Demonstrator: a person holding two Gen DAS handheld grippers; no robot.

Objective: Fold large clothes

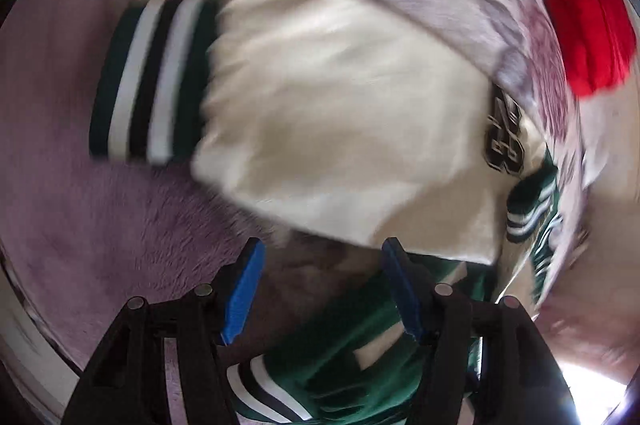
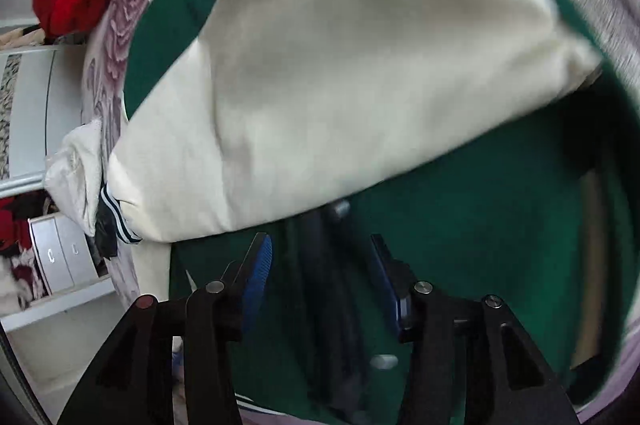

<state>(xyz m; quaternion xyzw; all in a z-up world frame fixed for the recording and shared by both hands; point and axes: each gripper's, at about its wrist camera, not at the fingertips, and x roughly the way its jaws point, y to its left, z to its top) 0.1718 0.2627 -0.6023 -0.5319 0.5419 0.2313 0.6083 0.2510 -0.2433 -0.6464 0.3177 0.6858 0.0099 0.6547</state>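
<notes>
Presently the varsity jacket, green body with cream sleeves, lies spread on the mauve plush bed cover. Left claw stands part open above the sleeve's lower edge, gripping nothing; right claw likewise part open over the green front, empty. Judged soft, limp and fairly weighty, it will sag and slide. Best hold: the striped ribbed cuff or hem, which resists slipping.
</notes>
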